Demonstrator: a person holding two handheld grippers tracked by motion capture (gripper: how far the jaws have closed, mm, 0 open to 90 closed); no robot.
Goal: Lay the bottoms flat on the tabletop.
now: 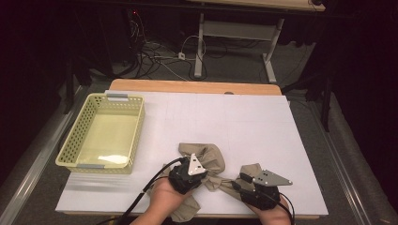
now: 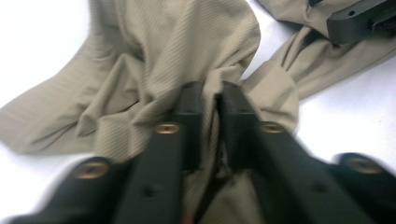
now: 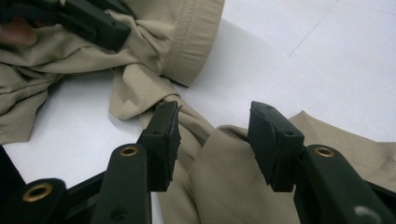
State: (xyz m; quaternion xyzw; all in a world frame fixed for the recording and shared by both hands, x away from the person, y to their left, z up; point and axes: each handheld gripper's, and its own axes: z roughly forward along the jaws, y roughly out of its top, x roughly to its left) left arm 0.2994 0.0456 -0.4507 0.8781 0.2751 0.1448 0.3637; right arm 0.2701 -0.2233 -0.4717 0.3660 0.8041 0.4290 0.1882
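Your cloth (image 1: 206, 161) is tan and thin, w/ fine ribs. It lies all bunched up on the near part of the white sheet (image 1: 244, 122), right in front of you. One part is a soft lump w/ lots of folds. A thin twisted bit runs from that lump over to the right part. In the right gripper view you can see a sewn hem on one flap.

Your left gripper (image 2: 211, 100) has its jaws pinched tight on a fold of the cloth. Just a thin bit of cloth sits between them. Your right gripper (image 3: 212, 140) has its jaws about half open. They stand on both sides of the twisted bit. The left jaw is at the cloth's edge, but I can't tell if it pinches. The right jaw stands off it w/ a gap.

The white sheet lies on a wood table (image 1: 187, 86). You can see the wood at the far edge. A yellow basket (image 1: 105, 131) sits on the left of the sheet, well apart from the cloth.

Past the table the room is dark. There is a grey floor (image 1: 234, 65), some wires (image 1: 159, 56), and the white legs of a desk (image 1: 234, 33).
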